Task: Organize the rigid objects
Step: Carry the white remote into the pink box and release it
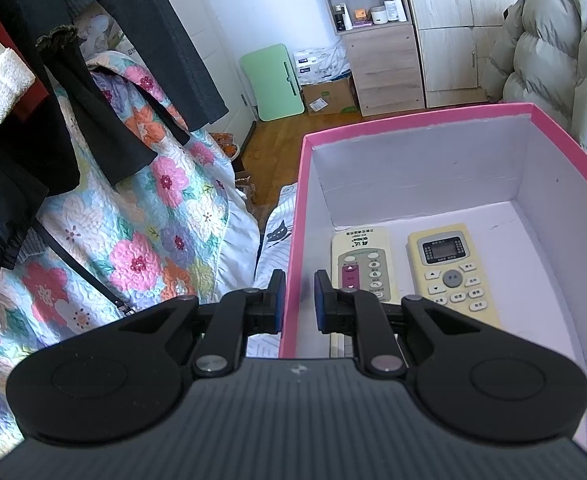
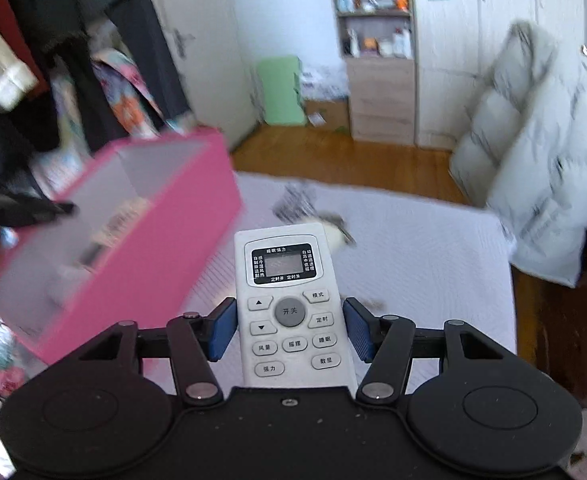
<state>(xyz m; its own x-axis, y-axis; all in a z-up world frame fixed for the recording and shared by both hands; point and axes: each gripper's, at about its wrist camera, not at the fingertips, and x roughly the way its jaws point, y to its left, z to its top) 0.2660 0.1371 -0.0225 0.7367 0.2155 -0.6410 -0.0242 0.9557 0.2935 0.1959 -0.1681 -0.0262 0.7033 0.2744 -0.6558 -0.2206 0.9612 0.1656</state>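
My left gripper (image 1: 298, 300) is shut on the left wall of the pink box (image 1: 293, 232), one pad outside and one inside. On the box's white floor lie a cream remote with a magenta button (image 1: 363, 264) and a yellowish remote with a small screen (image 1: 449, 268), side by side. In the right wrist view my right gripper (image 2: 289, 330) is shut on a white air-conditioner remote (image 2: 289, 308), its blue pads pressing on both long sides and its screen end pointing away. That remote hangs above the bed, to the right of the pink box (image 2: 165, 248).
A white quilted bedspread (image 2: 413, 248) lies under the held remote, with a small pale object (image 2: 333, 232) on it. A floral quilt (image 1: 153, 220) and dark hanging clothes (image 1: 73, 100) are on the left. A puffy grey coat (image 2: 533, 168) stands right. Wooden floor and cabinets lie beyond.
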